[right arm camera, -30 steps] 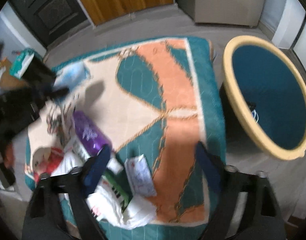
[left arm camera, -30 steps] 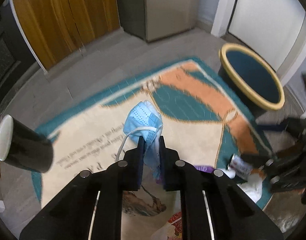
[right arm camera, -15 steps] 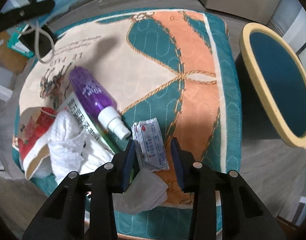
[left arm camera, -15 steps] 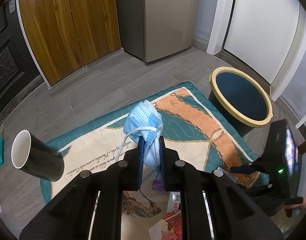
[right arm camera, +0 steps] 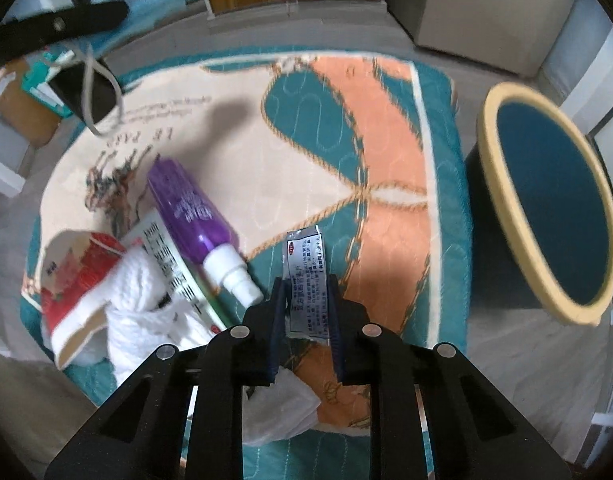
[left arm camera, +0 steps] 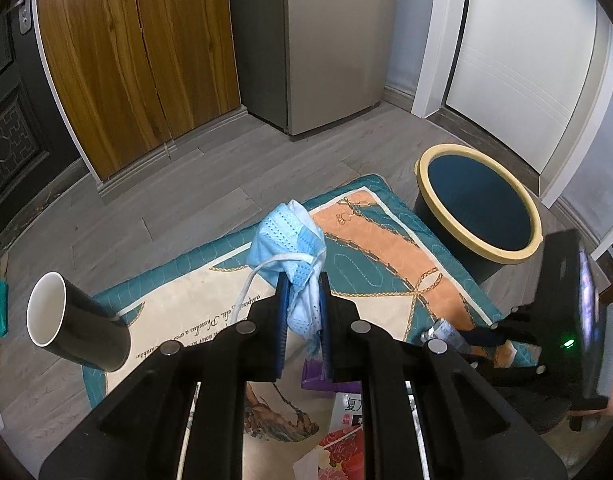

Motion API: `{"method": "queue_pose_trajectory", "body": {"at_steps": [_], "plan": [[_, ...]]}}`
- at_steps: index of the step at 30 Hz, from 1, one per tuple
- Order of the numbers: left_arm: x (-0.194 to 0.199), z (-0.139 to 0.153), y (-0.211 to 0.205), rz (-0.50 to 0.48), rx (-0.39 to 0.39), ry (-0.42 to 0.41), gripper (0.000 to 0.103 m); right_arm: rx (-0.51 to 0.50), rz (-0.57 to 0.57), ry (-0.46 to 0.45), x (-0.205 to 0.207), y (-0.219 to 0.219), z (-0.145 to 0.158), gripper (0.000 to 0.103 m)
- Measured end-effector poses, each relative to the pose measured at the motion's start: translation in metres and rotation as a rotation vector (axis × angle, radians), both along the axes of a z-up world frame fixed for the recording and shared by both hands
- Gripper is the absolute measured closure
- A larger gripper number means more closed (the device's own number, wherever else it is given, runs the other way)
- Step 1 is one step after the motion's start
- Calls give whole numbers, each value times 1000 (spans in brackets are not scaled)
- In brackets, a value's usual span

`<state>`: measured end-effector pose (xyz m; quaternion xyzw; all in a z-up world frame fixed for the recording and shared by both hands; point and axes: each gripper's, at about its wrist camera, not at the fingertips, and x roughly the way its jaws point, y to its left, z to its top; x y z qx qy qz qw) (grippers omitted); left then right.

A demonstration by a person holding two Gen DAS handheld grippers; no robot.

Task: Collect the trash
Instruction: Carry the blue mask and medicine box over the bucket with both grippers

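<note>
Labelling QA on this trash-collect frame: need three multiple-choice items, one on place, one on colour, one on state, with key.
1. Where does the bin stand?
A. On the middle of the rug
B. On the floor just off the rug's edge
C. Against the wooden cupboard doors

2. What colour is the spray bottle lying on the rug?
A. Purple with a white nozzle
B. Green with a black nozzle
C. Clear with a red nozzle

3. What is in the left claw?
A. Nothing, jaws wide open
B. A paper cup
C. A blue face mask, pinched between the pads

Key: B, the bin sits on grey floorboards beside the rug; A, its body is purple and its nozzle white; C, the mask bunches between the pads, ear loop dangling.
</note>
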<state>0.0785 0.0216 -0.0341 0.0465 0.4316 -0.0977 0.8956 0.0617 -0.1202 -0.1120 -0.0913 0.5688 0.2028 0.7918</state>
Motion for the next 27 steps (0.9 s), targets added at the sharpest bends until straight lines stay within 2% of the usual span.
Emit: {"method": "queue_pose_trajectory", "body": {"at_steps": [10, 19, 27], "plan": [[3, 11, -12, -16, -2, -32, 90, 128, -89, -109, 19, -35, 62, 82], [11, 23, -32, -29, -40, -58, 90, 170, -186, -193, 42, -75, 95, 82], [19, 21, -56, -63, -32, -60, 90, 204, -249, -238, 53, -106, 112, 82]]}}
